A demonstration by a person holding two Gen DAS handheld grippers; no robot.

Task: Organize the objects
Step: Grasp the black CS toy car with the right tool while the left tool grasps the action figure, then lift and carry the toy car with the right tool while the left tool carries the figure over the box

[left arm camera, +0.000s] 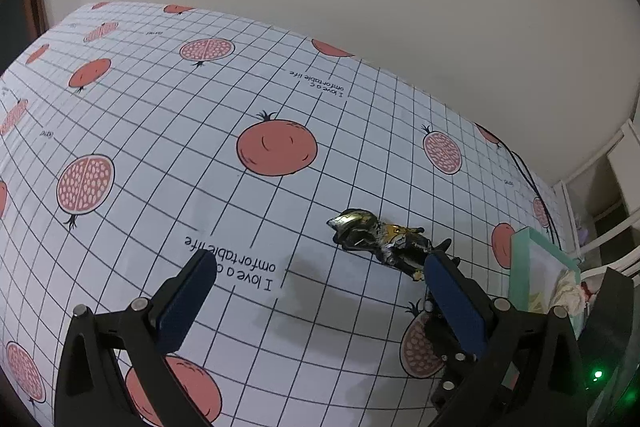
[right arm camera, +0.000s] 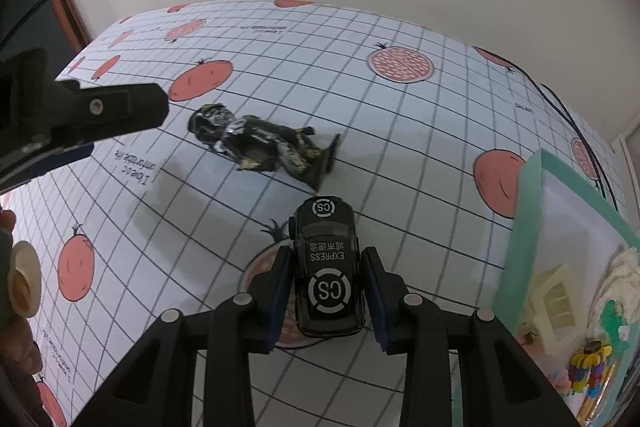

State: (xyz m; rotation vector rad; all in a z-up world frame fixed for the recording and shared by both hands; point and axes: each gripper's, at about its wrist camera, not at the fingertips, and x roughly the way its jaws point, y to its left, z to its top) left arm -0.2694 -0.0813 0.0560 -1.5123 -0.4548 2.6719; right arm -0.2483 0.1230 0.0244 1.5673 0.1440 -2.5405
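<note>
Clamped between the right gripper's (right arm camera: pixel 325 291) blue pads sits a black toy car (right arm camera: pixel 326 267) marked EXPRESS, over the pomegranate-print tablecloth (right arm camera: pixel 400 147). Just beyond lies a dark action figure (right arm camera: pixel 260 145). Left gripper (left arm camera: pixel 320 287) hangs spread wide, grasping nothing, near the green-rimmed box (right arm camera: pixel 528 211) of toys.

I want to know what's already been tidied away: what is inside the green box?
In the green box: a cream plastic piece, white crumpled cloth, and a colourful toy. Anything beneath them is covered.
</note>
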